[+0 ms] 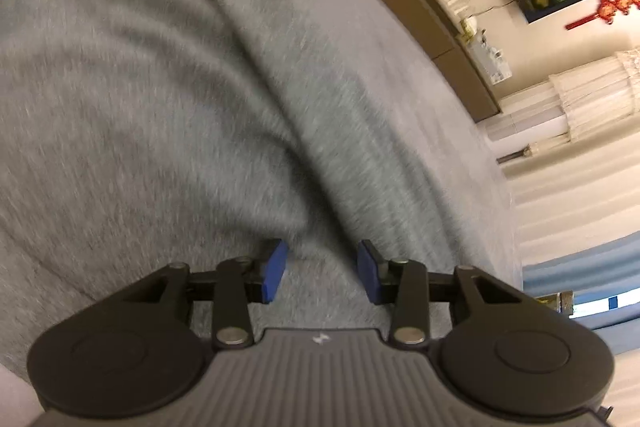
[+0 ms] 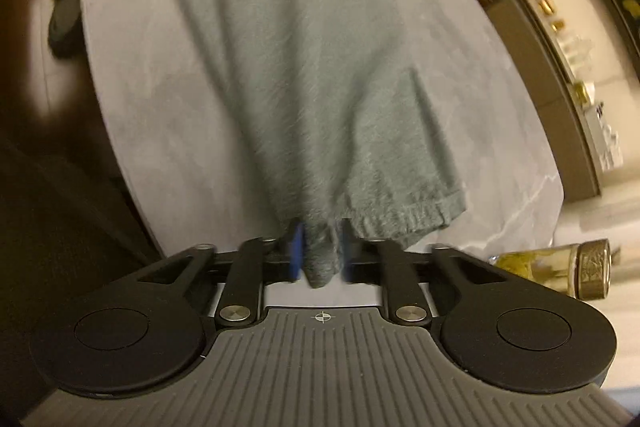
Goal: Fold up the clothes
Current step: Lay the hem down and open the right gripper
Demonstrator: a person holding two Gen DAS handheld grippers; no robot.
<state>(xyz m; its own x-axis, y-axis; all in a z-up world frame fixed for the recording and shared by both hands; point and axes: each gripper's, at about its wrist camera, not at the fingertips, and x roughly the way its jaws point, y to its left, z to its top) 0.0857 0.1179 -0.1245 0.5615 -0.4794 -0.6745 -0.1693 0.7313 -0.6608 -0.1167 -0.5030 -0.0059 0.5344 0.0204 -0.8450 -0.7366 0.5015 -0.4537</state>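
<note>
In the left wrist view we see only grey cloth (image 1: 192,99) filling the frame, its folds running diagonally, with a sideboard (image 1: 436,27) and curtains (image 1: 580,187) off to the right. Our left gripper (image 1: 322,271) stands wide over the cloth, gripping nothing.

The right wrist view shows us the table (image 2: 132,99) edge, bare to the left, and a bottle (image 2: 560,267). Our right gripper (image 2: 320,255) pinches a bunched corner beside the ribbed hem (image 2: 404,217).

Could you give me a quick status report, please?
Right hand-held gripper shut on grey garment. Left hand-held gripper open over it. Bottle beside right.
</note>
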